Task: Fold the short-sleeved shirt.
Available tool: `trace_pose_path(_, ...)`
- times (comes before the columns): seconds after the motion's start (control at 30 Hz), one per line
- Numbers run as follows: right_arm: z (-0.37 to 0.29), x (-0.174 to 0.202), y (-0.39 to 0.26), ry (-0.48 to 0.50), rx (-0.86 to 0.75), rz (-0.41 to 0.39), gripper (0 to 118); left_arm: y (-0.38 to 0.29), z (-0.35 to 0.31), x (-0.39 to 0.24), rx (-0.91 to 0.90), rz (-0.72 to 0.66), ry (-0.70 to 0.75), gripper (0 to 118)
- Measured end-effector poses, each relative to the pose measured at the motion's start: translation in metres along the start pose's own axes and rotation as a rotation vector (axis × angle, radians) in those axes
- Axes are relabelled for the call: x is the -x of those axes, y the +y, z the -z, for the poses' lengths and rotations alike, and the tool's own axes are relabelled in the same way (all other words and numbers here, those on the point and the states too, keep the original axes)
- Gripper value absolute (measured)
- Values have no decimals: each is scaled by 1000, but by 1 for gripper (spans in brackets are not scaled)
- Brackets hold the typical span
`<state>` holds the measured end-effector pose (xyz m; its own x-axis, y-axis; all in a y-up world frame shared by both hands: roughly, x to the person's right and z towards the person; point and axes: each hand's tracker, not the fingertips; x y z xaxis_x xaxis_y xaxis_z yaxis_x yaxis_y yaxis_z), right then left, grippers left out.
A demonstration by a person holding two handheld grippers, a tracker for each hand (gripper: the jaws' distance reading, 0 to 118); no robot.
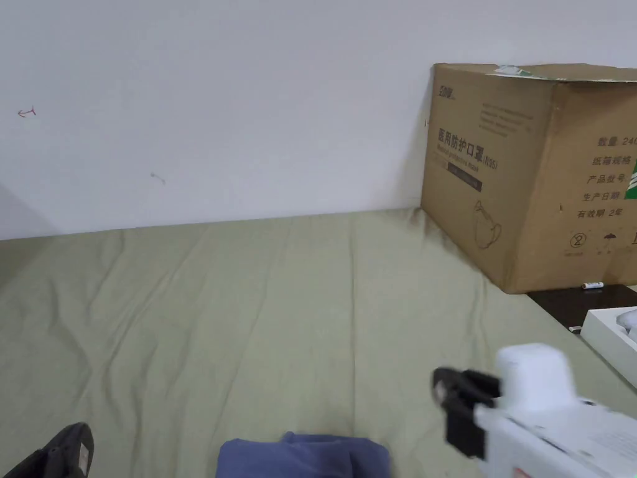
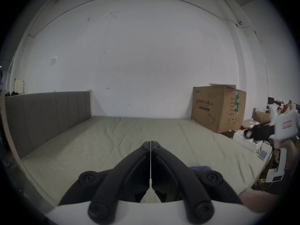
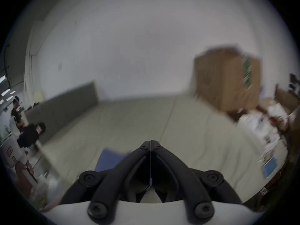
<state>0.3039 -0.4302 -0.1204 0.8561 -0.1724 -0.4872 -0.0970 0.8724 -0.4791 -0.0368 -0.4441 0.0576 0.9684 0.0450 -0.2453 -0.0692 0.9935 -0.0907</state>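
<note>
lying folded on bed (image 1: 249, 311): blue shirt (image 1: 305, 457); both grippers closed, empty.

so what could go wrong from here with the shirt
1. The blue shirt lies at the near edge of the bed; a careless pull might drag it off.
2. Both the left gripper and the right gripper are shut and empty, so they must open before grasping.
3. The right gripper view is blurred, hinting at fast motion; it might overshoot toward the cardboard box.
</note>
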Motion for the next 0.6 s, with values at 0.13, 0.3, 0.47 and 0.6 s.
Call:
trace_pose_path(0.13, 100, 8, -23, 179, 369, 6, 0, -18, -1, 17, 60, -65, 2, 1)
trace_pose_path(0.3, 178, -12, -58, 191, 622, 163, 0, -34, 17, 44, 236, -205, -38, 1)
trace_pose_path(0.47, 186, -34, -64, 212, 632, 203, 0, -58, 70, 77, 423, -395, -264, 1)
trace_pose_path(0.6, 180, -32, -67, 221, 616, 169, 0, -91, 133, 86, 652, -633, -560, 66)
